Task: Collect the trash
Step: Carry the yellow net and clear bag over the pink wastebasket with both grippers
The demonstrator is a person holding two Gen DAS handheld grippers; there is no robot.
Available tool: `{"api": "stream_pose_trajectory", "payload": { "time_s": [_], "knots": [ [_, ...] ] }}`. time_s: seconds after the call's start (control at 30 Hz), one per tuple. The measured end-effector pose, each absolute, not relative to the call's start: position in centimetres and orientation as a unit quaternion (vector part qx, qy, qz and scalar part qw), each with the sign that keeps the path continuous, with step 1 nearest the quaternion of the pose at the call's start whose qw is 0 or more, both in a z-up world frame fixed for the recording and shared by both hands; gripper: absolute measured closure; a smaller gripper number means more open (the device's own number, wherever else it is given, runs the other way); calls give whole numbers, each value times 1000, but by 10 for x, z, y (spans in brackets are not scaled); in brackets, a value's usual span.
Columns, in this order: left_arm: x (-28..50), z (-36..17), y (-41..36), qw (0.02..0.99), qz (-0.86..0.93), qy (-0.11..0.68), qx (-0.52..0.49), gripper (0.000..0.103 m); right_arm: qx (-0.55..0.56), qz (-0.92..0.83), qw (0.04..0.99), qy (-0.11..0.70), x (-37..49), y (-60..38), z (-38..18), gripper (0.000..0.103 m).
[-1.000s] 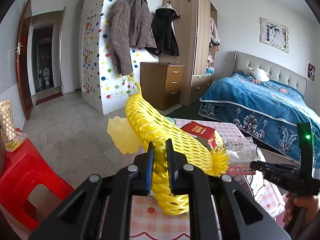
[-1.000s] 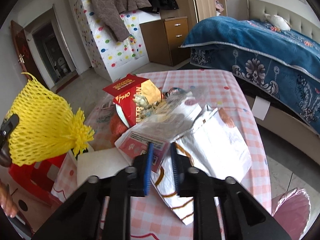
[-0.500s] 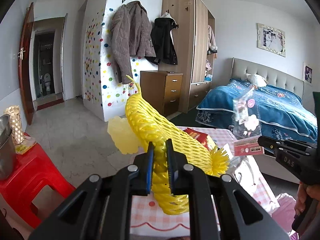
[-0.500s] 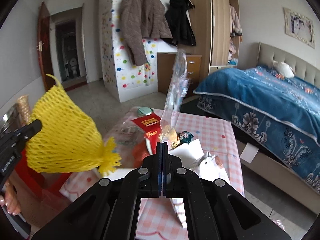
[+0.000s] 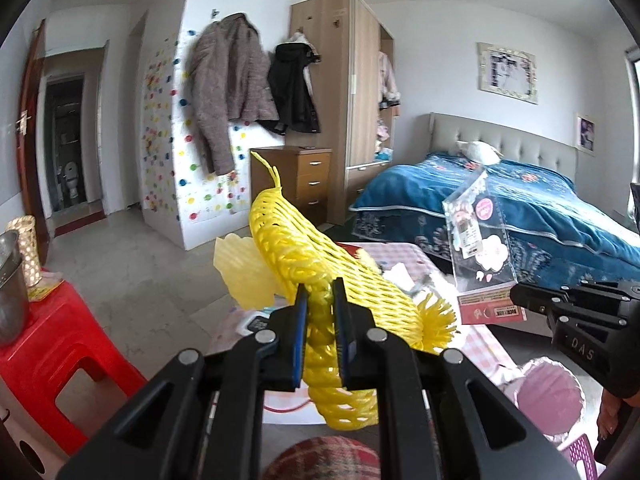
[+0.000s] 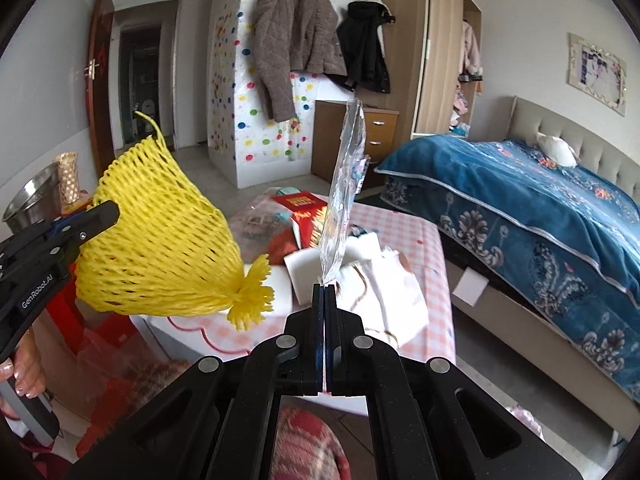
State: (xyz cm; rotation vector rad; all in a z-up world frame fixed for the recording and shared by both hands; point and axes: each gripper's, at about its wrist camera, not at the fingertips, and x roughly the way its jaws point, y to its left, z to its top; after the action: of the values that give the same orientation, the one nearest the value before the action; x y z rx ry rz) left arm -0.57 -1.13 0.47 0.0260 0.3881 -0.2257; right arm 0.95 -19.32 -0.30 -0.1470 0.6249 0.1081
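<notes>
Left gripper (image 5: 320, 292) squeezed tight on a yellow foam net (image 5: 332, 280), fingers (image 5: 301, 320) only a little way apart with the net pinched between them. Net held up in the air, one end with a thin tail sticking up, other end a frilly tuft (image 6: 252, 300), a pale yellow foam scrap (image 5: 240, 276) tucked behind it. Seen from the right wrist view, same net (image 6: 160, 232) puffed out like a bell, hanging above the near edge of the table.

Right gripper (image 6: 325, 292) shut all the way on a clear plastic wrapper (image 6: 344, 196), pads (image 6: 318, 320) pressed flat together with just the bottom edge of the wrapper caught between them. Wrapper standing up tall and thin above the fingertips, lifted clear of the table. From the left wrist view, same wrapper (image 5: 480, 248) showing a pink round sticker and a red strip at the bottom.

More trash lying on the pink checked table (image 6: 432, 240): a red box (image 6: 300, 204), white crumpled paper (image 6: 384, 280). Red stool (image 5: 52, 344) off to the left with a metal pot (image 5: 10, 288) on it. Blue bed (image 6: 540, 208) on the right, coats (image 6: 292, 44) hanging on the far wall
</notes>
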Motion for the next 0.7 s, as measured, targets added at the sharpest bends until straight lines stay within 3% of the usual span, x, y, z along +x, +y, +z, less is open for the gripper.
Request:
{"api": "stream_pose_trajectory", "payload": {
  "time_s": [0.7],
  "knots": [
    [-15,-22,-127,948,-236,201,75,93,-7,-51,947,317,-58,-301,-25,103]
  ]
}}
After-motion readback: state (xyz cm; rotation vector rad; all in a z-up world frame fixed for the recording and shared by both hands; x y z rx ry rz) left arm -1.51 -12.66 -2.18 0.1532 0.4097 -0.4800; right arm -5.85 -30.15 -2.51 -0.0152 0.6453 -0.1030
